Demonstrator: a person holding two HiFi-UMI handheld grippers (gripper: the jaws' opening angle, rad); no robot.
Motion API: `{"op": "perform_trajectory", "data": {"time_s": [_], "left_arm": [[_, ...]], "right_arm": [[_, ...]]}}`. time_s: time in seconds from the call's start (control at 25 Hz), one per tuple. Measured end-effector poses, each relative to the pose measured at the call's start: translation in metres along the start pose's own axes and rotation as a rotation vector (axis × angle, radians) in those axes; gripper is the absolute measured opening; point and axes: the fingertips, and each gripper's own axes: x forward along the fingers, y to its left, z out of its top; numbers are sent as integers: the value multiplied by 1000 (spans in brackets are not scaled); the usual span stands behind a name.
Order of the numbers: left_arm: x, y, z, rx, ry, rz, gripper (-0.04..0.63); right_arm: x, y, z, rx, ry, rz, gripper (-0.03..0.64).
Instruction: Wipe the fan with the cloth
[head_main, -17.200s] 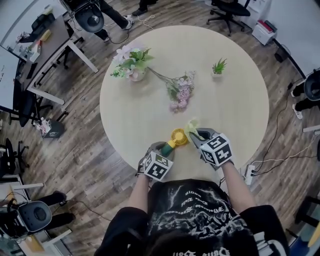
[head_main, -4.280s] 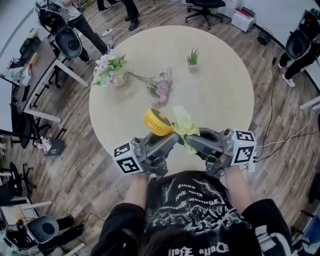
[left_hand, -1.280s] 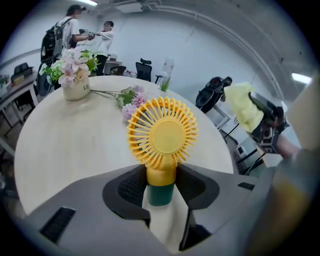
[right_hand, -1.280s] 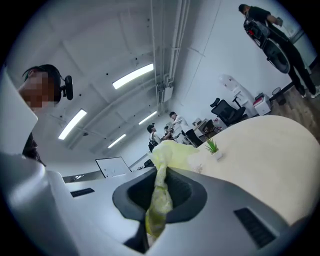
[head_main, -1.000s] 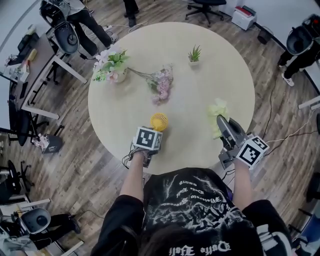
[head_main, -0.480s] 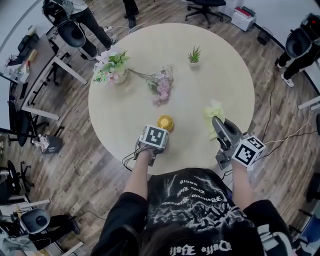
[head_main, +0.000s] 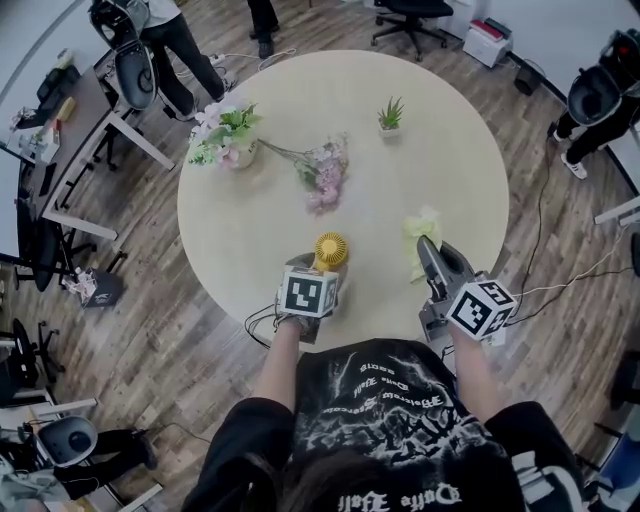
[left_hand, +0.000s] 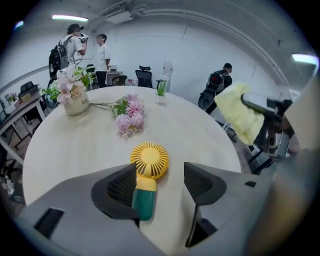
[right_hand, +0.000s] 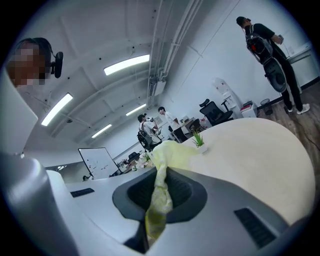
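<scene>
The small fan (head_main: 331, 250), with a yellow head and a green handle, lies flat on the round table (head_main: 400, 170) near its front edge. My left gripper (head_main: 321, 270) hovers just above the handle. In the left gripper view the fan (left_hand: 149, 161) lies between the jaws of the left gripper (left_hand: 159, 173), which are opening; the handle is close to the left pad and a wide gap shows on the right. My right gripper (head_main: 426, 247) is shut on the pale yellow cloth (head_main: 419, 228), held over the table to the fan's right. The cloth (right_hand: 166, 150) bunches out of the right gripper (right_hand: 160, 189).
A vase of flowers (head_main: 228, 135) stands at the table's back left, a pink flower spray (head_main: 325, 175) lies beyond the fan, and a small potted plant (head_main: 391, 115) sits at the back. Desks, office chairs and standing people surround the table.
The left gripper's jaws have widened and it has lifted back from the fan, which now rests on the table. The right gripper with the cloth has drifted slightly left and lower.
</scene>
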Motion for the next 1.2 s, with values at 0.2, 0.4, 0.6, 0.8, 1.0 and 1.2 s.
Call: {"op": "perform_trajectory", "data": {"time_s": [0.2,0.4,0.6,0.8,1.0,1.2], "left_arm": [[-44,-4,29,-97,-230,-42,318],[-97,-10,36,-173,-440,-90,318],[-124,-3,25,-229,-508,-65,318],[-121,6,17,-121,-451,32,279],[-119,7,10,-43,-433,109,101],[-119,-1,6,-42,-454,60,20]], "right_arm": [[5,1,-26,-186,91,-70,32],[6,1,-47,-375,165,-126,32],[4,3,-71,-468,247,-138,32],[7,13,-74,-524,263,-124,31],[10,35,-72,-561,236,-74,31],[13,53,-73,-580,220,-46,29]]}}
